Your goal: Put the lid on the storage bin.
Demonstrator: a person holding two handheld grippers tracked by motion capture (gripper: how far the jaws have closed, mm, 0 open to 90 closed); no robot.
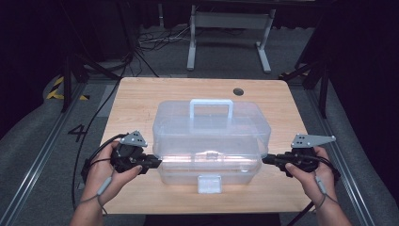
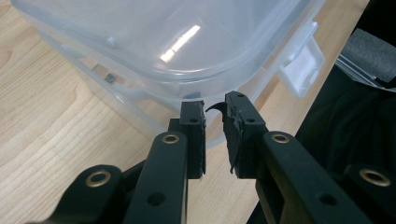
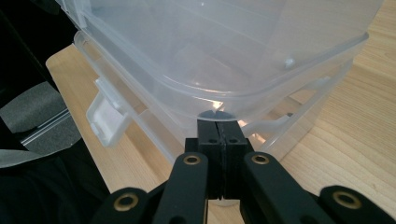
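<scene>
Both grippers flank the clear box (image 1: 211, 141), likely to lift its lid: left gripper (image 2: 215, 109) slightly open at the rim, right gripper (image 3: 218, 125) shut, tips under the rim.

The table's (image 1: 141, 94) middle is occupied by the clear box (image 1: 211, 136); bare wood is left beside it and, seemingly, behind it.

Bright tabletop, dark surroundings, plastic glare
</scene>
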